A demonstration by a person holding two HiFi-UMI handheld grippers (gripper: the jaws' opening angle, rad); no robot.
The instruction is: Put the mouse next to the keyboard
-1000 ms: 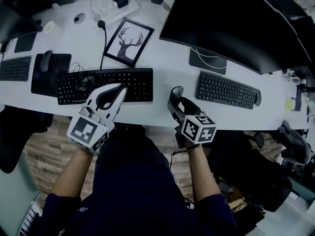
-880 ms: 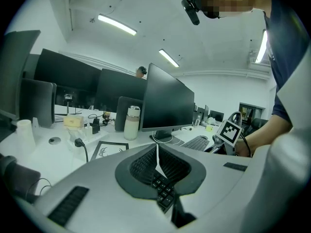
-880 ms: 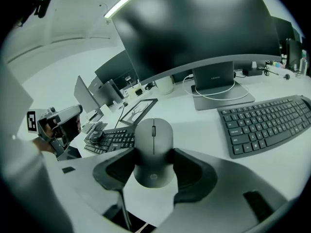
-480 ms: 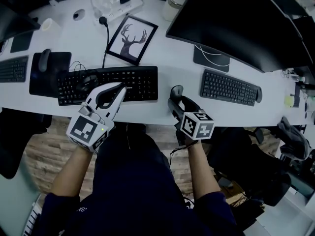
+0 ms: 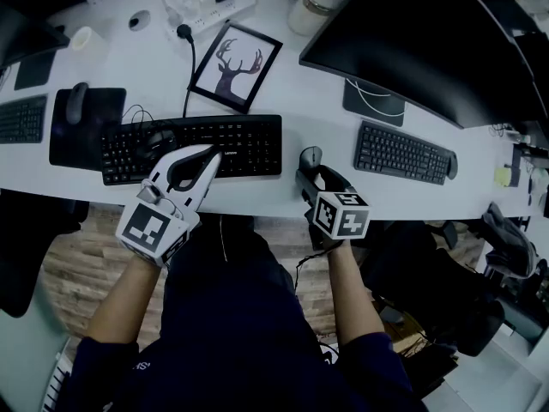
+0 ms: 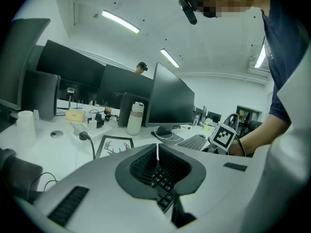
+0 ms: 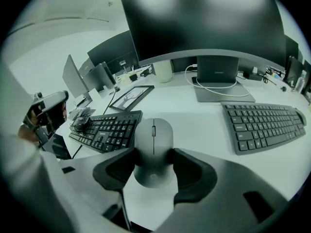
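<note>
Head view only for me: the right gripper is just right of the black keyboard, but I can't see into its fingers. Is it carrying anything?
Observer: Yes. The right gripper view shows the right gripper with its fingers pressed on both sides of a grey mouse.
Operator: Which way does the mouse face?
Observer: Its scroll-wheel end points away, toward the monitor stand. The black keyboard is on its left and a grey keyboard on its right.
Operator: And the left gripper?
Observer: In the left gripper view the left gripper has its fingers together at the tips, holding nothing. Only keyboard keys show through the gap behind them.
</note>
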